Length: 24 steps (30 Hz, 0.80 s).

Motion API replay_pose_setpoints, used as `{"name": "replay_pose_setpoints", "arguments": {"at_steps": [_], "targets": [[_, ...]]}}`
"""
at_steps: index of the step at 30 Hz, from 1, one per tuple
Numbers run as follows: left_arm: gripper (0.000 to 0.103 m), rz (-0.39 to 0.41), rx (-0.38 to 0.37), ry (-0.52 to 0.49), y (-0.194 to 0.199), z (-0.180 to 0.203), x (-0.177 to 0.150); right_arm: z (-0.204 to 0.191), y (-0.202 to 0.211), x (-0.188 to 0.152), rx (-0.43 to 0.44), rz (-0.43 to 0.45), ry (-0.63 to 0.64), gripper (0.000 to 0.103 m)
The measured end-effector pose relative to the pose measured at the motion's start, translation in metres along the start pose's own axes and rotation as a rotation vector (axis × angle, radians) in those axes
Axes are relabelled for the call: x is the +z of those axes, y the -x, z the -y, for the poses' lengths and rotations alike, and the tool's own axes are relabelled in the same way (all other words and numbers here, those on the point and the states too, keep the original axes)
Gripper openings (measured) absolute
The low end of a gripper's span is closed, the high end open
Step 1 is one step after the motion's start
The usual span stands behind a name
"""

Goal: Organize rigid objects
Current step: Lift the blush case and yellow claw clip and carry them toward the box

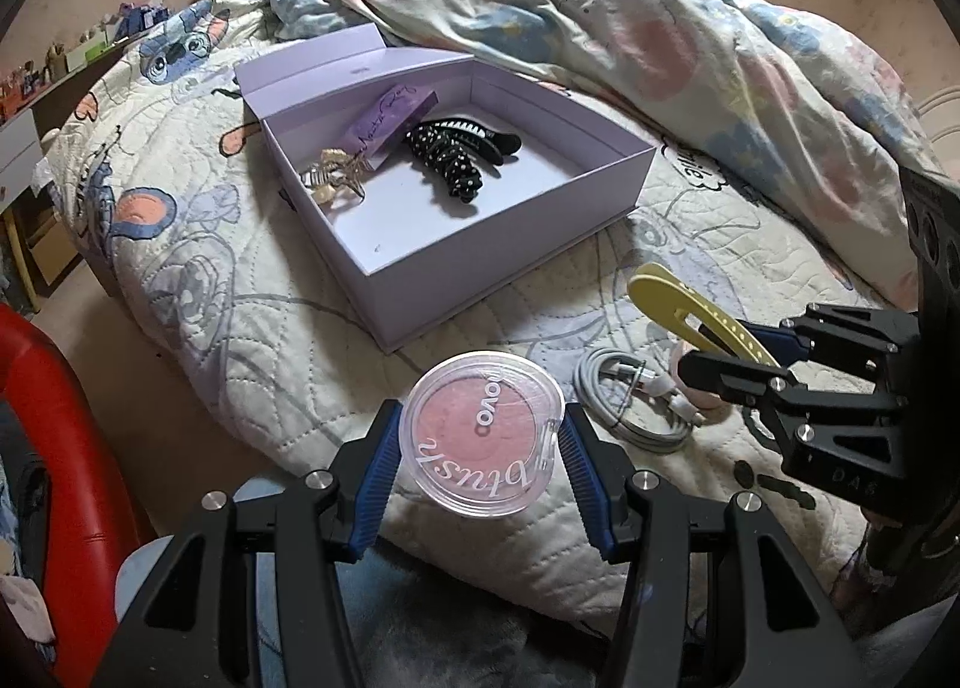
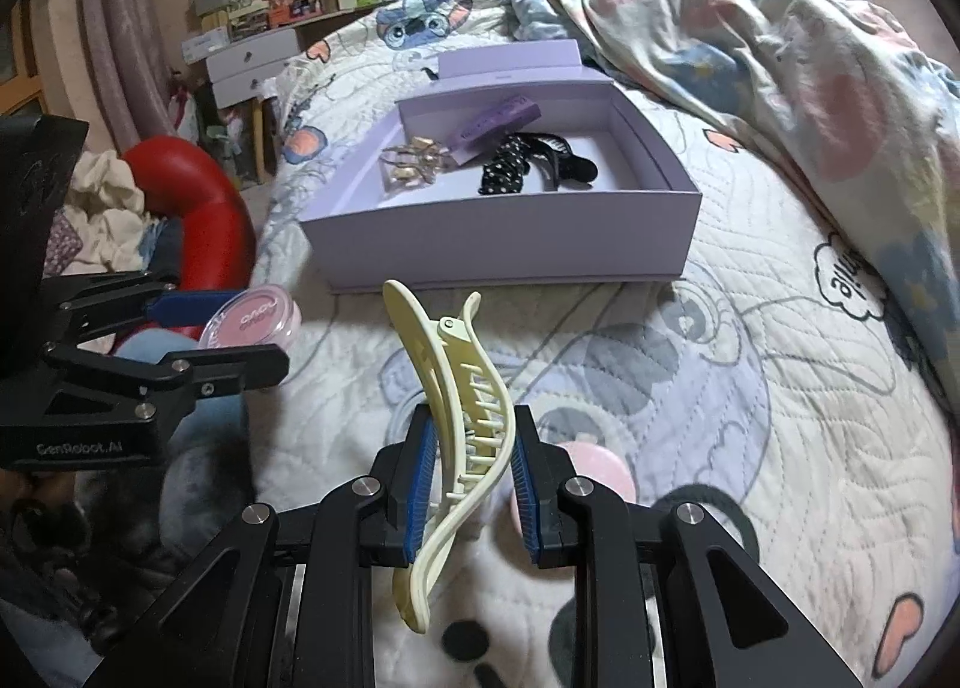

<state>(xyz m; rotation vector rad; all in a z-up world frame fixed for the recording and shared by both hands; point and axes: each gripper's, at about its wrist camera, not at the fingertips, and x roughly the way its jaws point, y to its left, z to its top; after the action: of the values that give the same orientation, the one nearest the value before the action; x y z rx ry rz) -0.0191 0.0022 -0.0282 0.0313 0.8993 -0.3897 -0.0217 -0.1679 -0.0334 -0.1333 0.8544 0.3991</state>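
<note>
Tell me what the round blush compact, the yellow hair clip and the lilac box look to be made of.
Round blush compact: clear glossy plastic, its pink powder showing through the lid. Pale yellow hair clip: matte moulded plastic, judging by its even colour and teeth. Open lilac box: probably matte cardboard, with thin flat walls and sharp folds.

Cartoon-print quilted bed (image 1: 252,340) with open lilac box (image 1: 510,244), crumpled duvet (image 1: 690,46), coiled grey cable (image 1: 624,406).

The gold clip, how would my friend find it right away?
Look on the quilted bed for the open lilac box. Inside, the gold clip lies in the left corner, beside a purple card. It alone is shiny metal; the other clips are black.
</note>
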Motion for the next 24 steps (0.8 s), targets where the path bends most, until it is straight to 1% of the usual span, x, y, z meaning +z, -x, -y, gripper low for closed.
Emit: {"name": "replay_pose_setpoints", "arguments": {"at_steps": [5, 10, 14, 24], "targets": [[0.052, 0.020, 0.003, -0.014, 0.013, 0.007, 0.001, -0.006, 0.012, -0.007, 0.010, 0.012, -0.011, 0.024], [0.052, 0.041, -0.001, -0.029, 0.027, 0.011, 0.002, -0.013, 0.022, -0.015, 0.013, 0.008, -0.020, 0.024], [0.052, 0.052, 0.010, -0.041, 0.034, 0.012, 0.006, -0.018, 0.028, -0.017, 0.012, 0.007, -0.014, 0.024], [0.052, 0.063, 0.018, -0.039, 0.040, 0.001, 0.025, -0.026, 0.034, 0.002, 0.011, 0.049, 0.005, 0.024]]}}
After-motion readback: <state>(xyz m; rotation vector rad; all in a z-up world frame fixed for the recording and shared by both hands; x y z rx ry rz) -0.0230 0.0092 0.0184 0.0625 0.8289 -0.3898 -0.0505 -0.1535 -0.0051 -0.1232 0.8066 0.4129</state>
